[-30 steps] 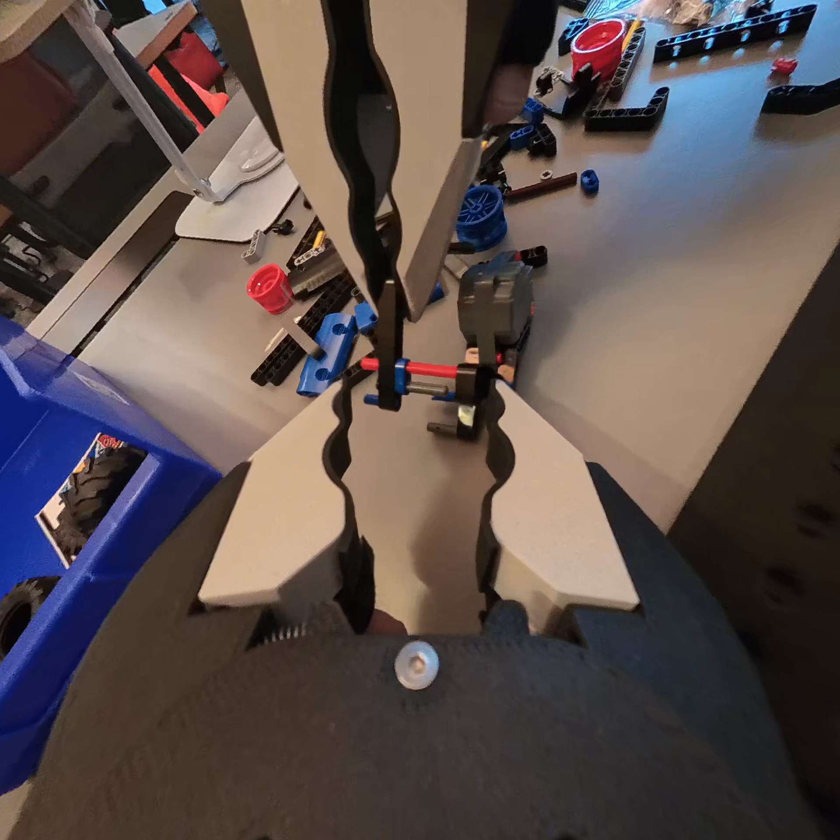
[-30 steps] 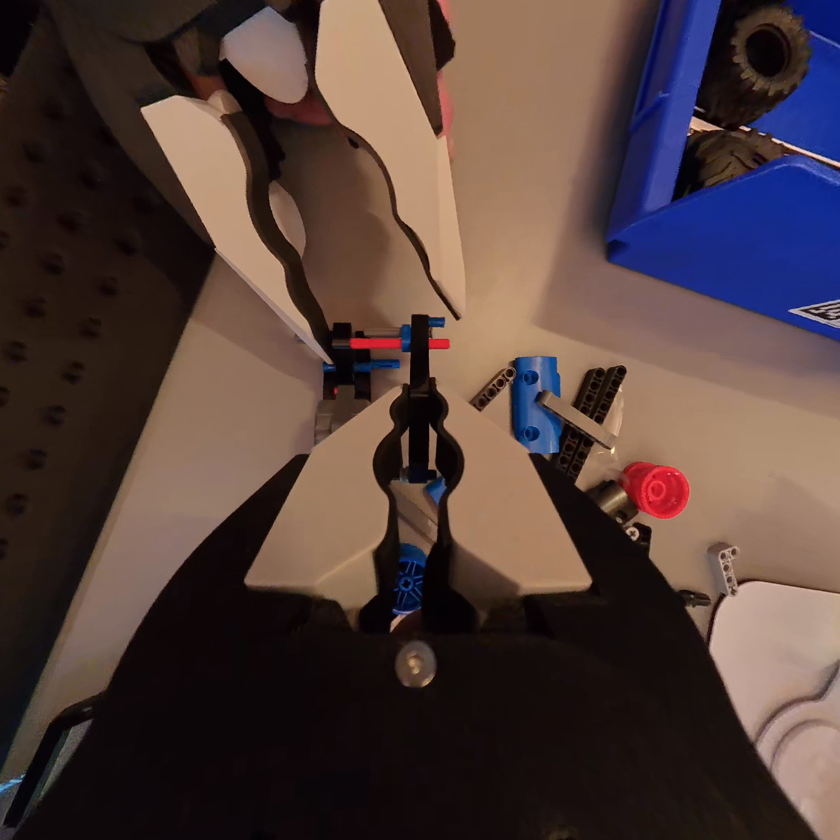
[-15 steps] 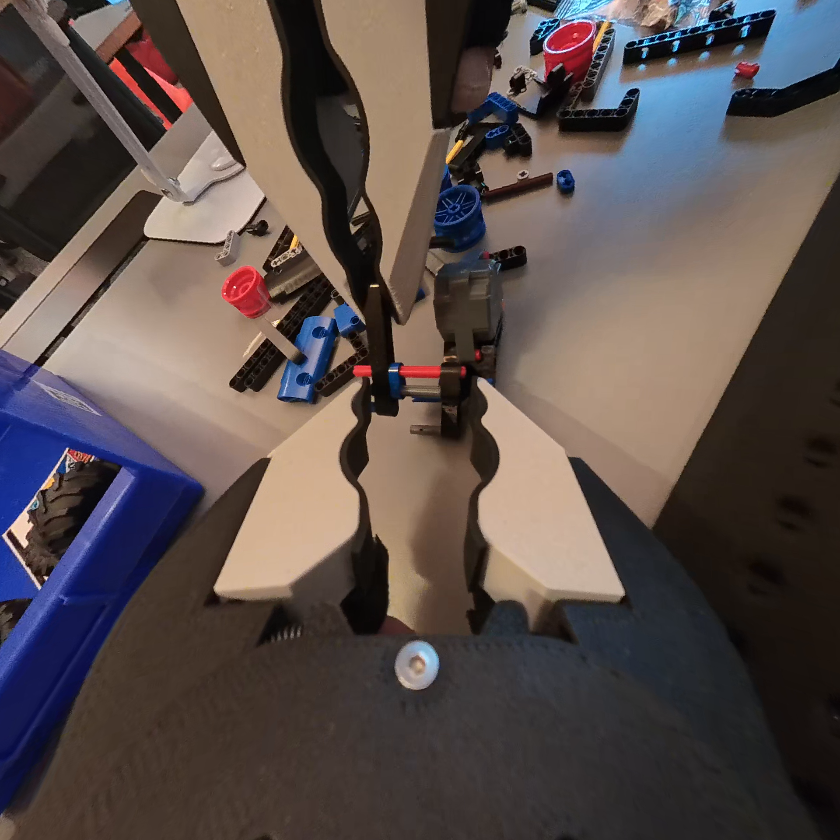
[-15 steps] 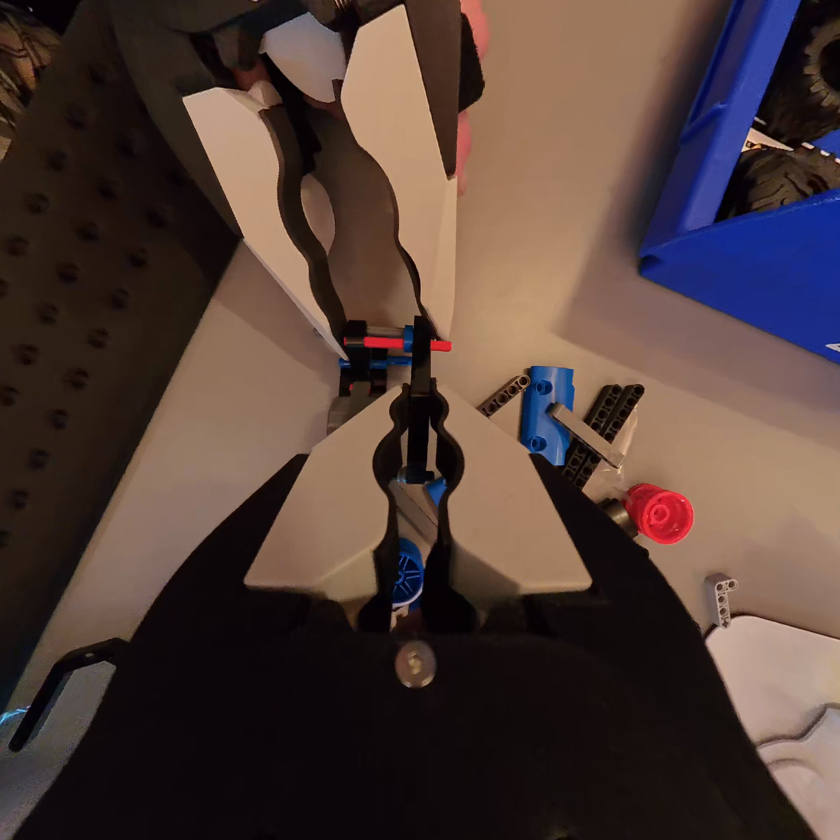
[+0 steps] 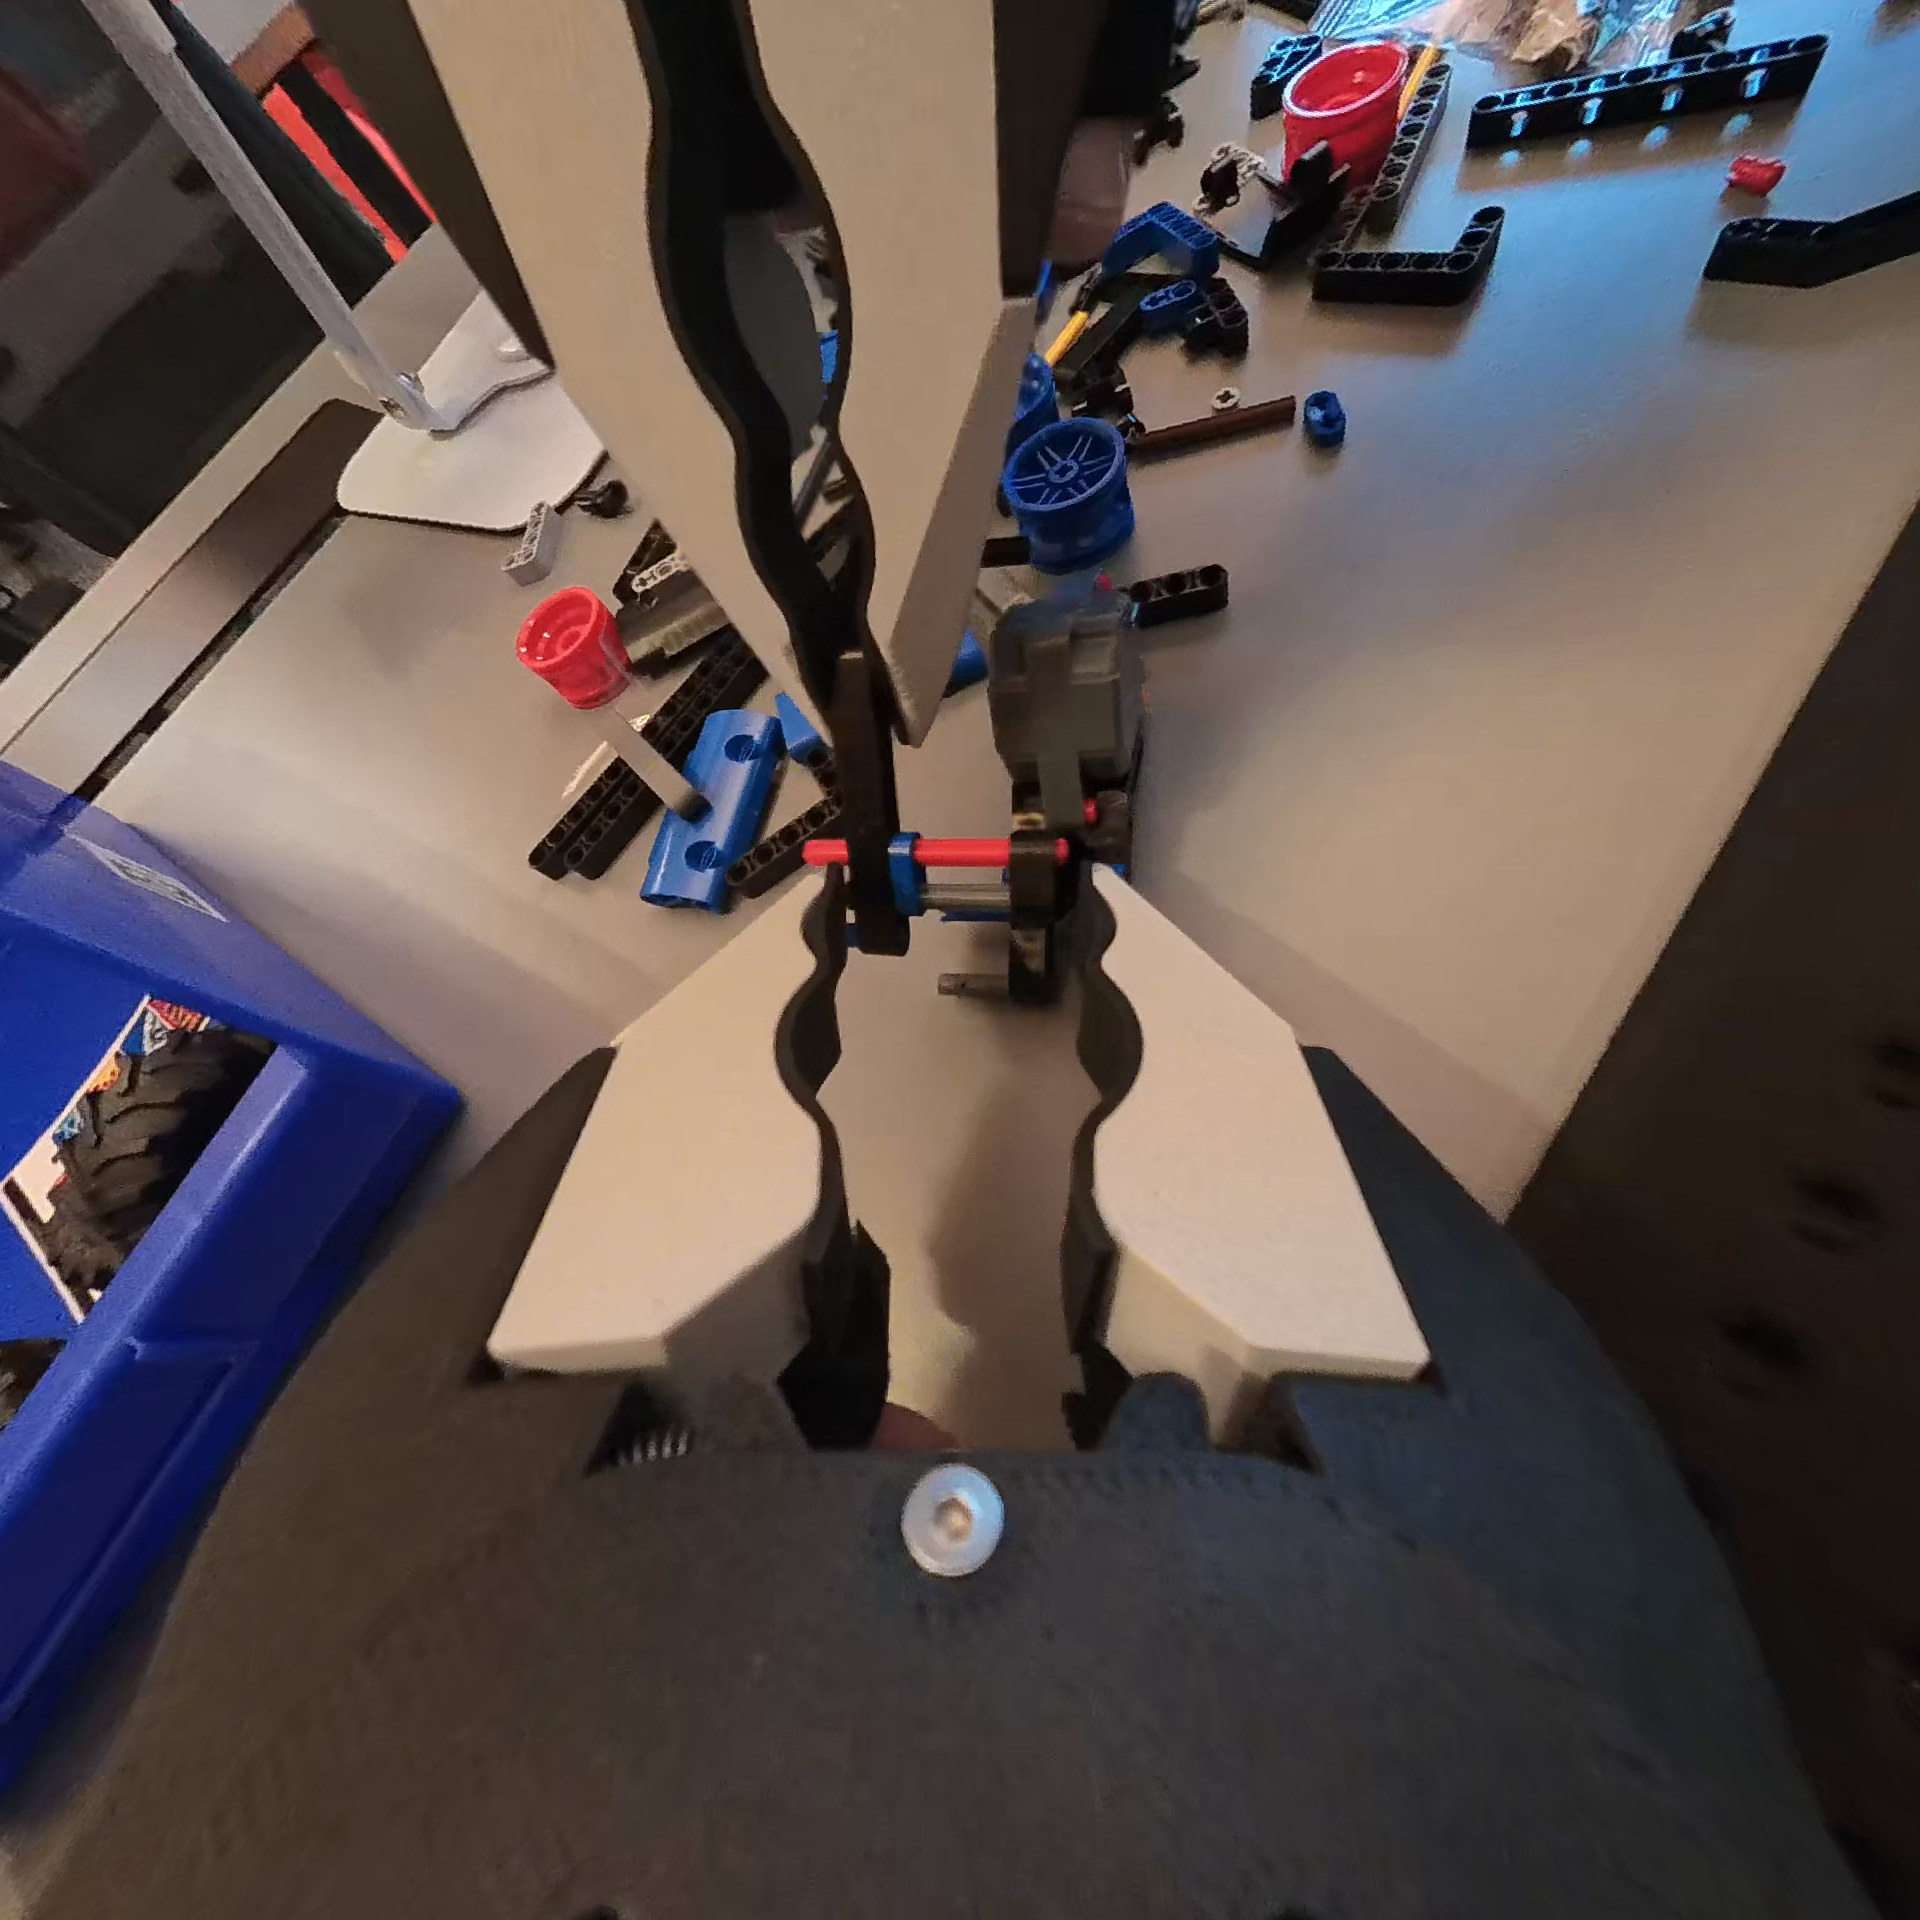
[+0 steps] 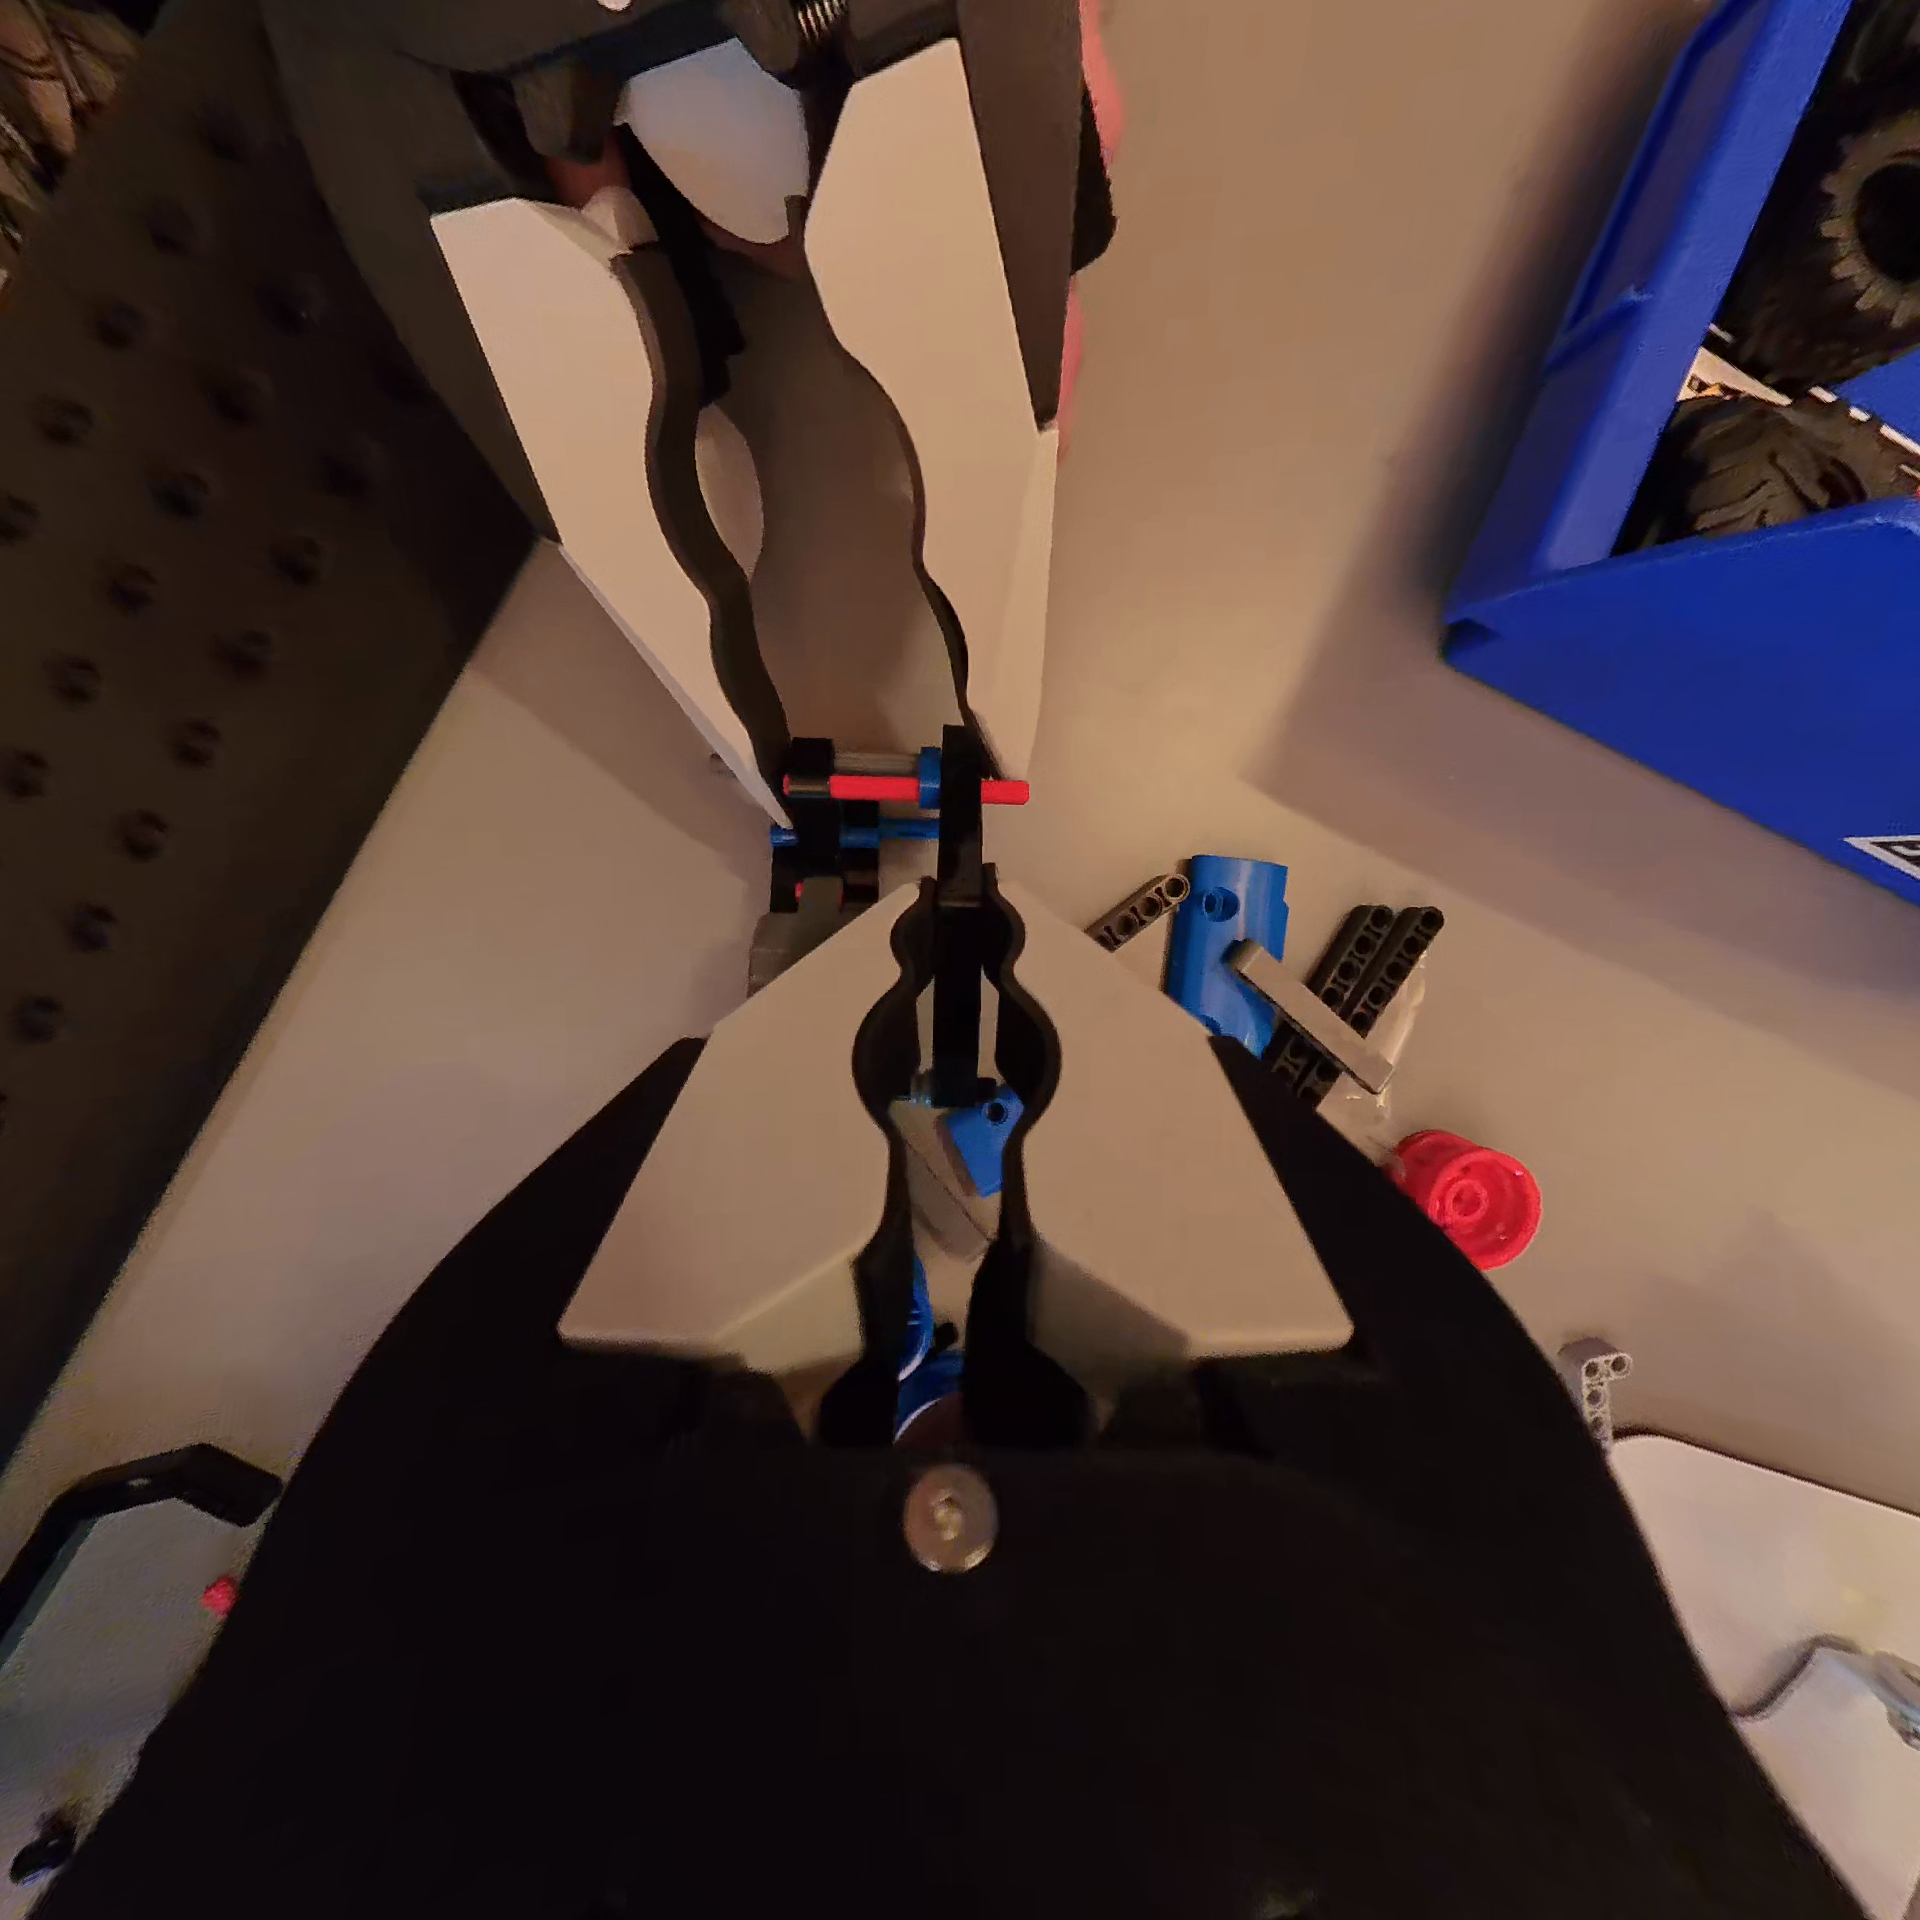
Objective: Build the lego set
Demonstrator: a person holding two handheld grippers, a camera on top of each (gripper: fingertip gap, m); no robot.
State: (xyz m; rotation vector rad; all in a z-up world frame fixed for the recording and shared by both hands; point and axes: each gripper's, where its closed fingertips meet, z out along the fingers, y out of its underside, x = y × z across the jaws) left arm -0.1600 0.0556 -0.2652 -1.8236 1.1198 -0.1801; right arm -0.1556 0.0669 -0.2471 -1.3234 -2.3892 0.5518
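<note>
Item: partly built lego assembly (image 5: 1023,873) of black, blue and grey pieces, threaded on a thin red axle (image 5: 940,852), held over the pale grey surface (image 5: 1403,727). Left gripper (image 5: 951,925): jaws spread wide, its right finger touching the assembly's black end piece; whether the left finger bears on anything cannot be told. Right gripper (image 6: 961,899): jaws closed to a narrow slit, clamping a slim black beam (image 6: 958,935) that slides onto the red axle. Loose stock: blue curved panel (image 5: 712,805) at 10 o'clock from the assembly; small red wheel hub (image 5: 571,644) beyond it; blue spoked rim (image 5: 1070,483) at 12 o'clock; black L-shaped beam (image 5: 1413,270) at 1 o'clock. Blue plastic bin (image 5: 156,1247) at 8 o'clock, holding black knobbly tyres (image 6: 1860,249).
</note>
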